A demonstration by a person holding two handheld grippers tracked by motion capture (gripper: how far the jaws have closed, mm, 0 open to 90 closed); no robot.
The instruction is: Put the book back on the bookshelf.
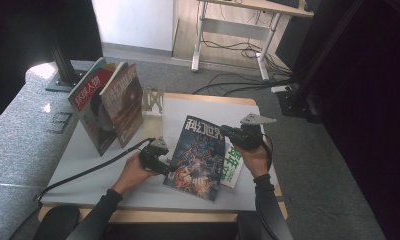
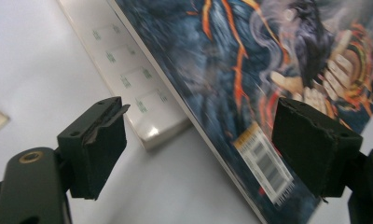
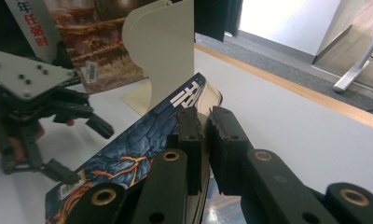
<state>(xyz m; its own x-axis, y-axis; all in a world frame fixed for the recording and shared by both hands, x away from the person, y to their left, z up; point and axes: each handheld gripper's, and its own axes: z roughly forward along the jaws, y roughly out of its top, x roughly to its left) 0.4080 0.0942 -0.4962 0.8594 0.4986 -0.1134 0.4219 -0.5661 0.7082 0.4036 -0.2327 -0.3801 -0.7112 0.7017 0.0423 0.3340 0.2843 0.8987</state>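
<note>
— Grey carpet lies around a pale table (image 1: 88, 165) with a wooden edge. What are the fingers doing there?

— On the right gripper (image 3: 204, 122), they are pressed together on the top edge of a dark blue magazine (image 1: 198, 157), pinching that edge between the pads. The left gripper (image 2: 198, 140) has its two black, blocky pads spread, with the magazine's lower edge near the barcode between them. I see no pad pressing on it.

— Where is the magazine?

— Near the middle of the table, tilted up off it, glossy, with orange streaks on the cover. It partly covers a white and green booklet (image 1: 233, 167) lying flat.

— Anything else?

— Two more magazines (image 1: 108, 107) stand leaning at the far left, beside a cream, curved bookend (image 3: 168, 51). That makes three magazines, one booklet, one bookend.
</note>
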